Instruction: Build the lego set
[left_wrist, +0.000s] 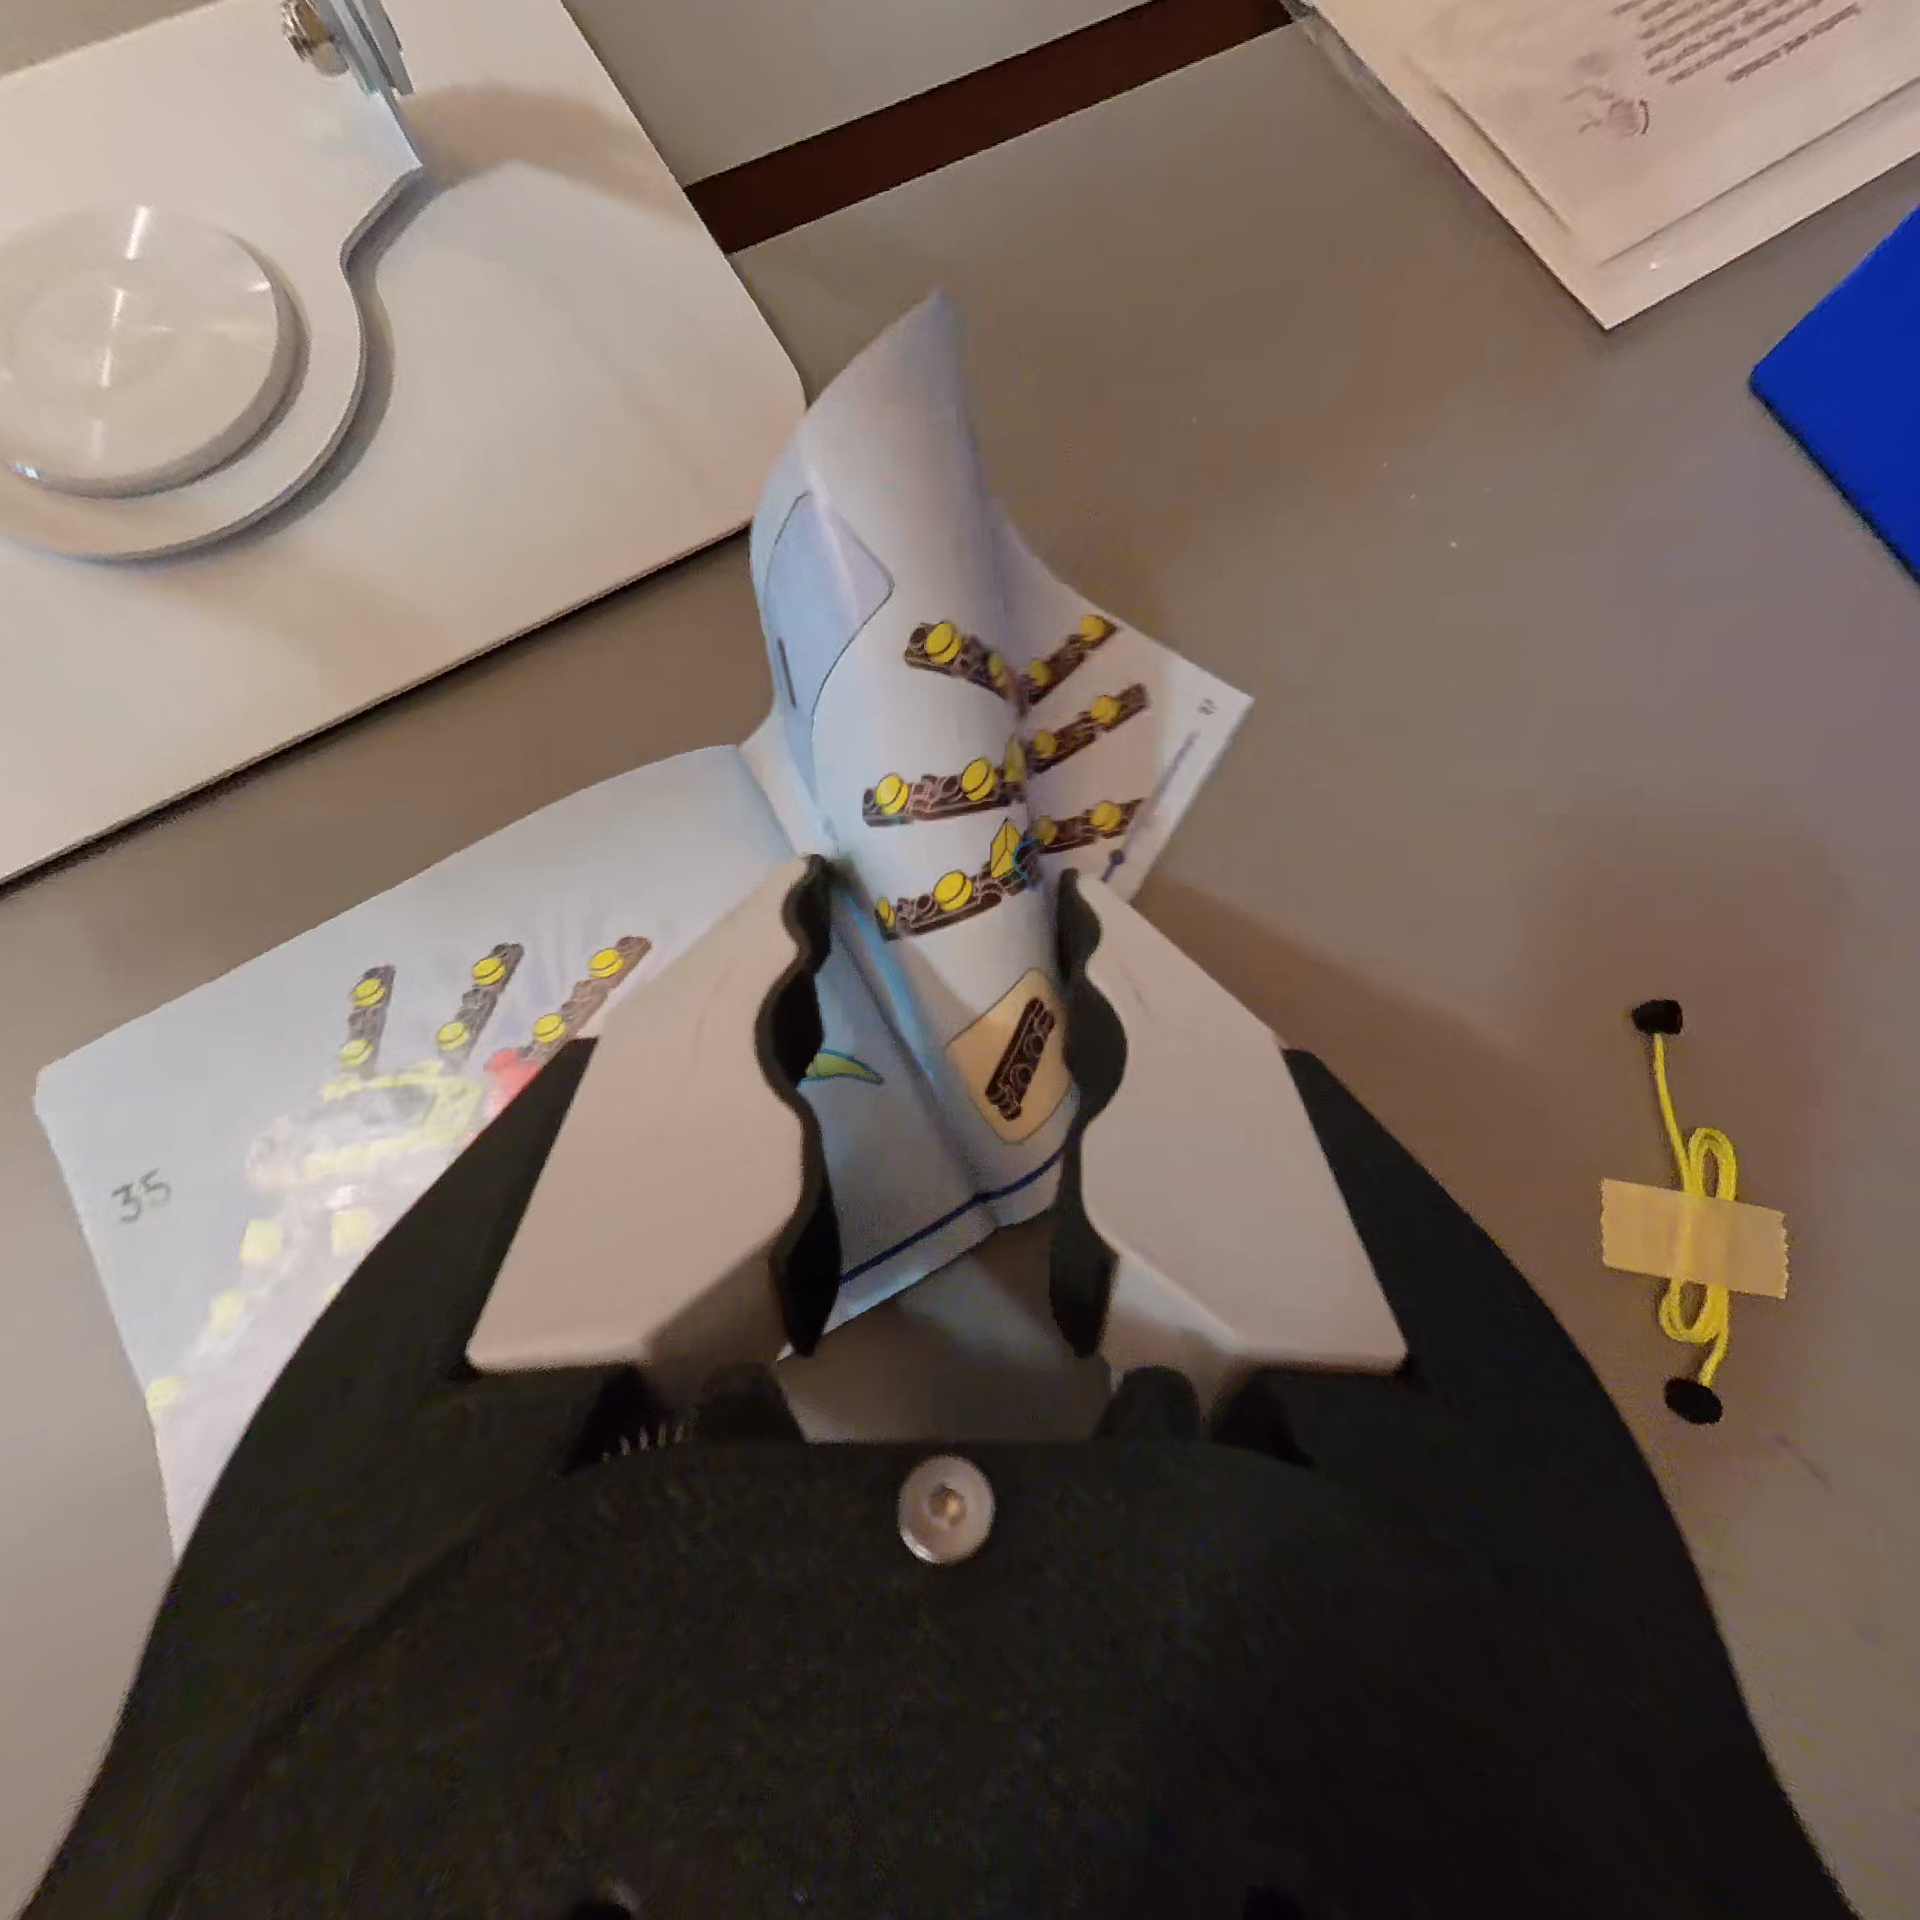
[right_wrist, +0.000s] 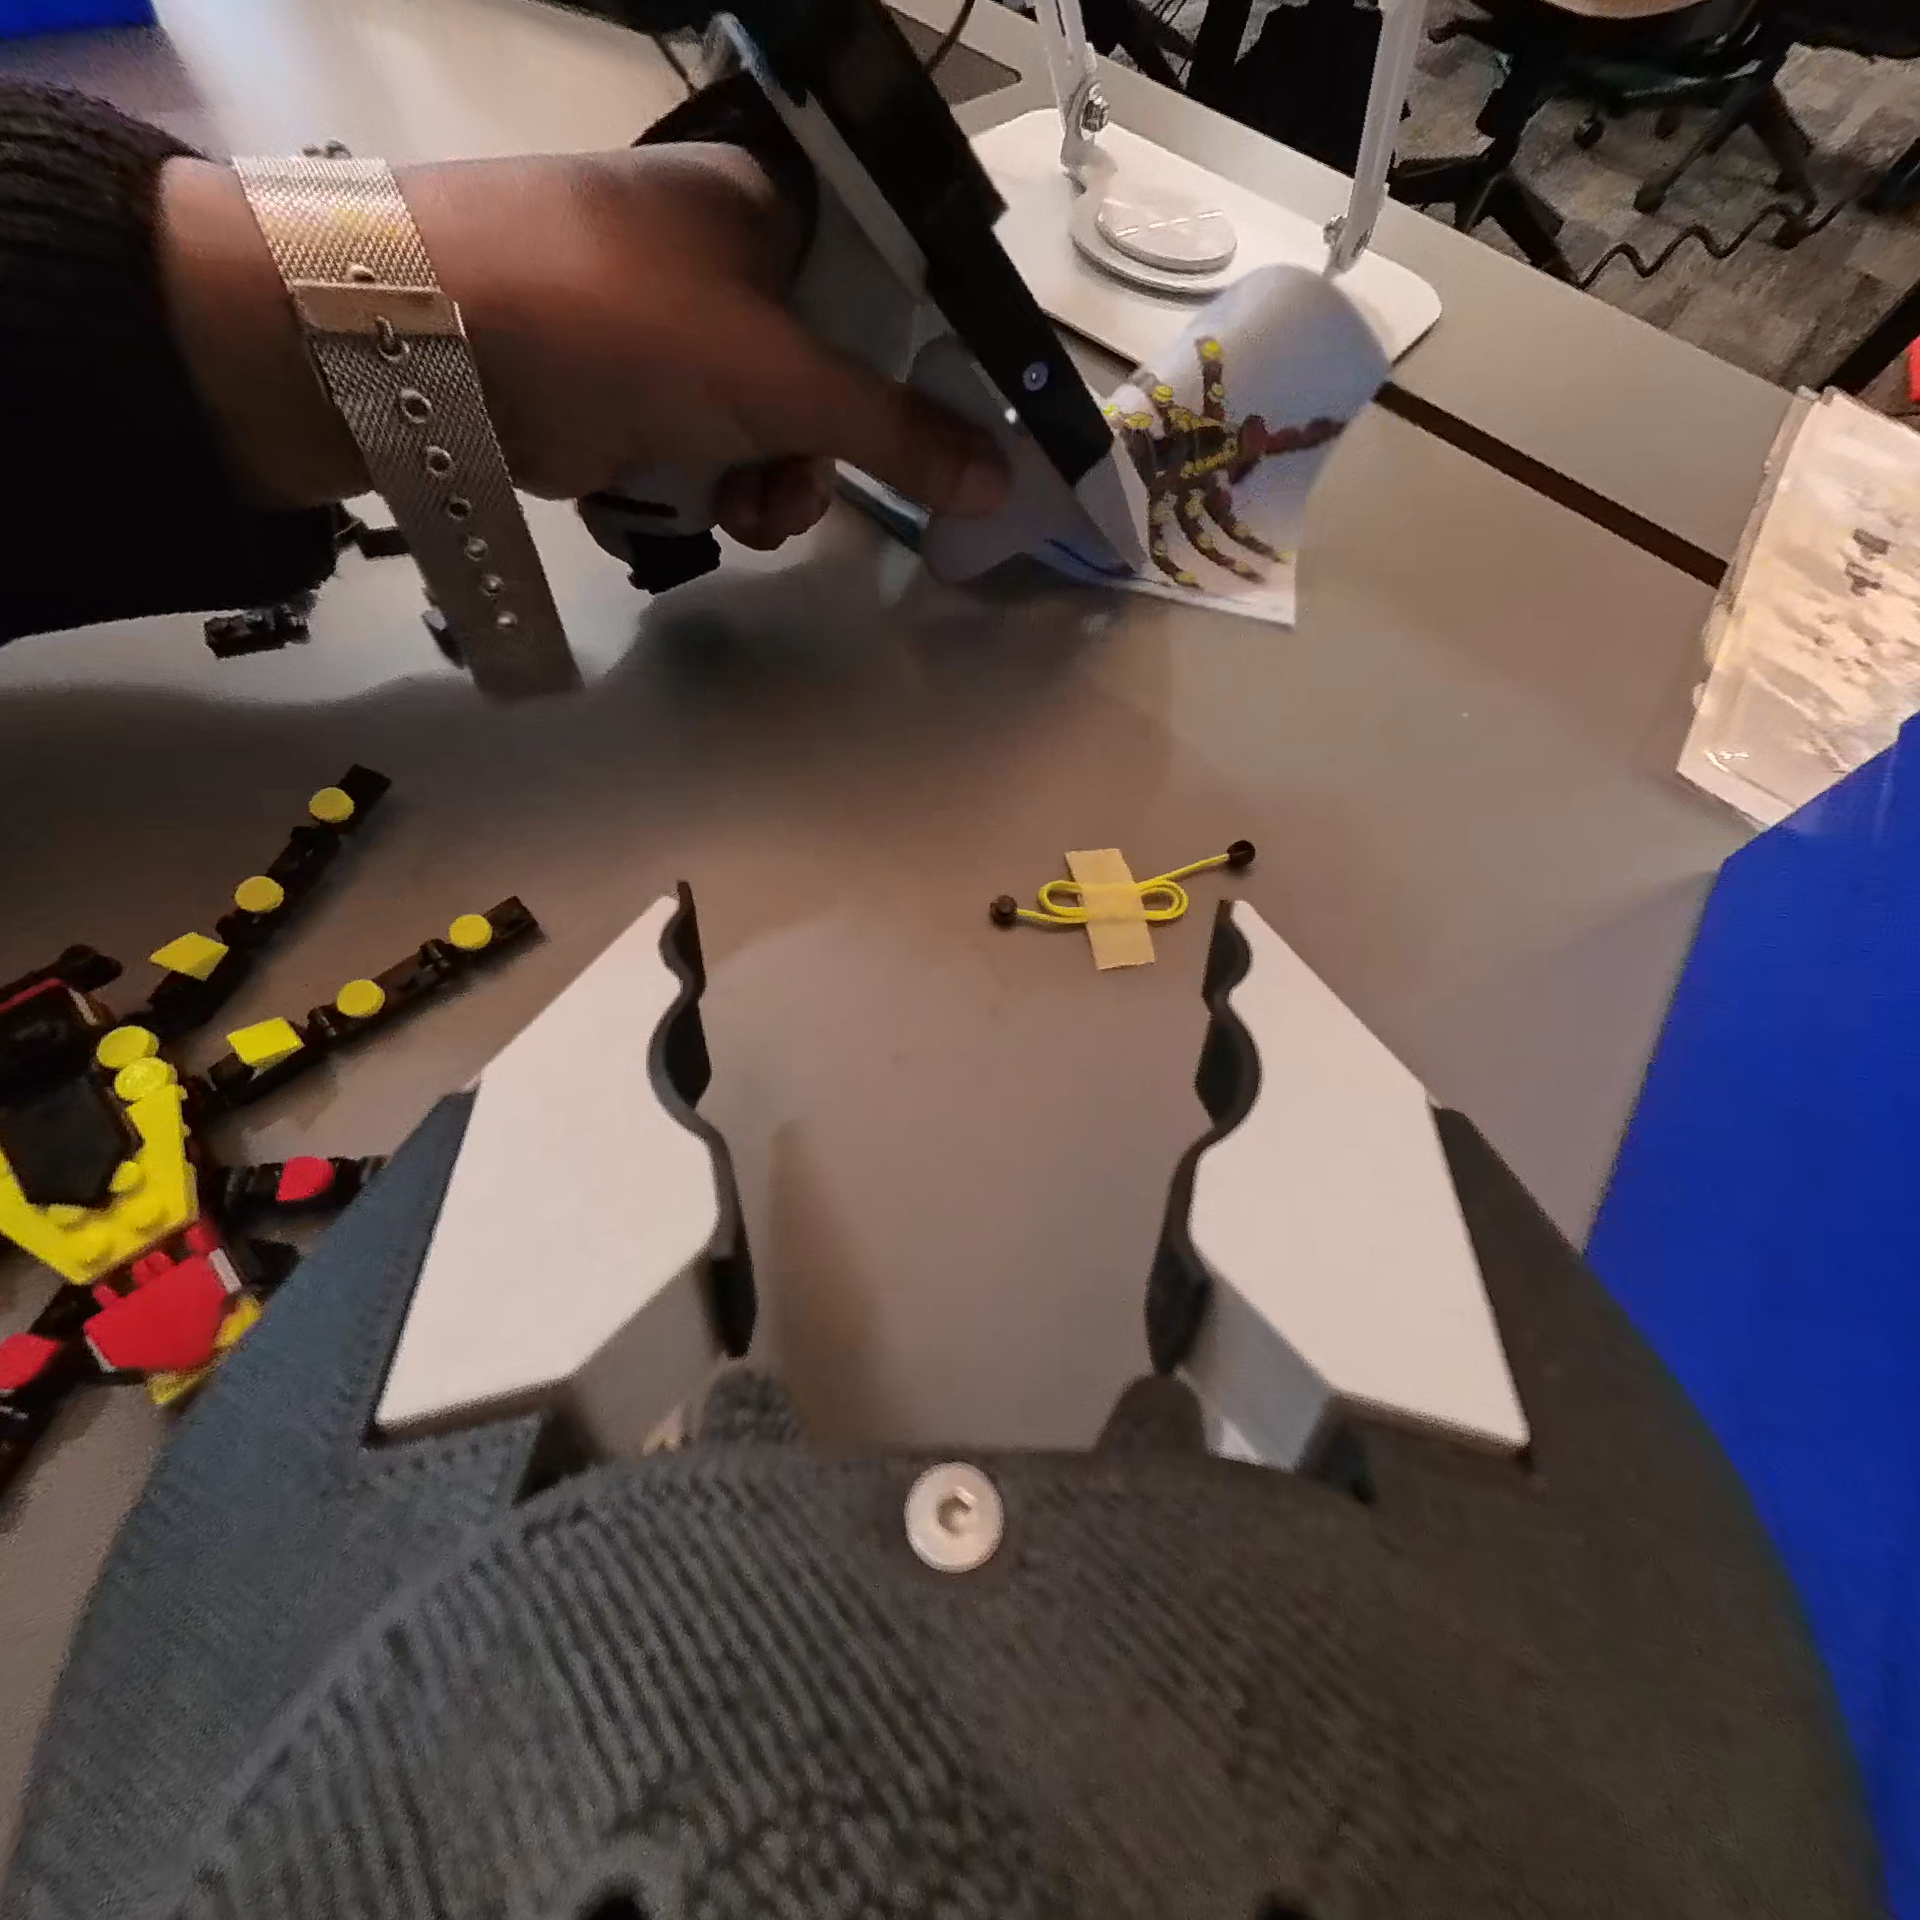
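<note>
Lego model left of taped cord, booklet behind

A smooth grey-beige desk carries everything. On it lies an open, pale-blue paper instruction booklet, one page curling upward. Beside the booklet, farther back, sits a flat white rounded stand base with a round metal disc on it. A short yellow cord with black end beads, bundled under a strip of tan tape, lies apart on the bare surface. A black, yellow and red brick-built model with long studded legs rests at one side, with small loose black pieces nearby. A clear plastic sleeve of printed papers and a bright blue flat-sided object occupy the other side.
</note>
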